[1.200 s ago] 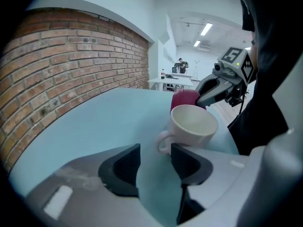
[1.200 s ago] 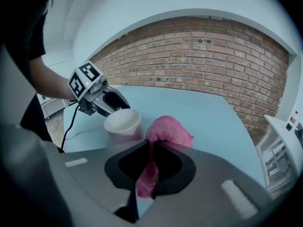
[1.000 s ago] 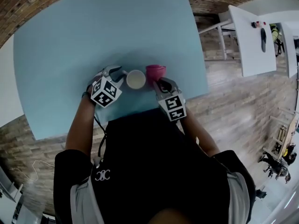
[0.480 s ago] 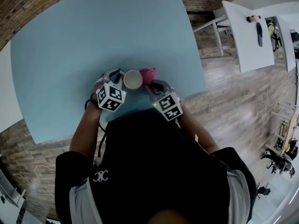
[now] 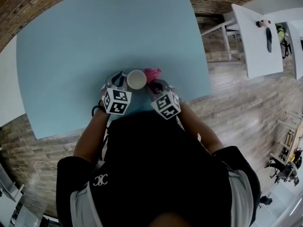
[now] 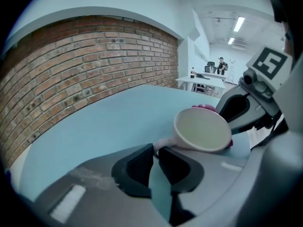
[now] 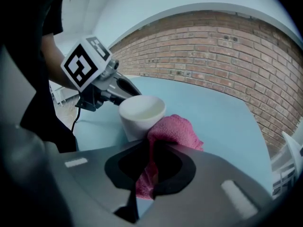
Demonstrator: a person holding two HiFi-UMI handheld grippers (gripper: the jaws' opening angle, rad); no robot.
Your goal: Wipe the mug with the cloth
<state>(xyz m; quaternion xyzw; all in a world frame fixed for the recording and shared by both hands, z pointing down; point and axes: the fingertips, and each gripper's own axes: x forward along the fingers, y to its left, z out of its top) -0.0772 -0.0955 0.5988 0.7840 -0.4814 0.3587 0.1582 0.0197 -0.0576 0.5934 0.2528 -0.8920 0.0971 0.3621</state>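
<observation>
A white mug (image 5: 136, 79) is held just above the light blue table (image 5: 94, 37), near its front edge. My left gripper (image 5: 118, 78) is shut on the mug's handle (image 6: 163, 142), so the mug (image 6: 202, 130) tilts, its open mouth turned toward this camera. My right gripper (image 5: 152, 84) is shut on a pink cloth (image 7: 170, 132). The cloth (image 5: 151, 73) bunches against the mug's right side, touching the mug (image 7: 141, 115). In the right gripper view the left gripper (image 7: 124, 90) reaches the mug from the left.
The table's front edge (image 5: 189, 96) runs just behind the grippers, with brick-patterned floor (image 5: 236, 108) beyond it. A white table (image 5: 253, 41) with small items stands at the far right. A brick wall (image 6: 85, 65) rises past the table's far side.
Both grippers have drawn closer together. The left gripper has closed on the mug's handle and lifted it, and the cloth in the right gripper now presses against the mug's side.
</observation>
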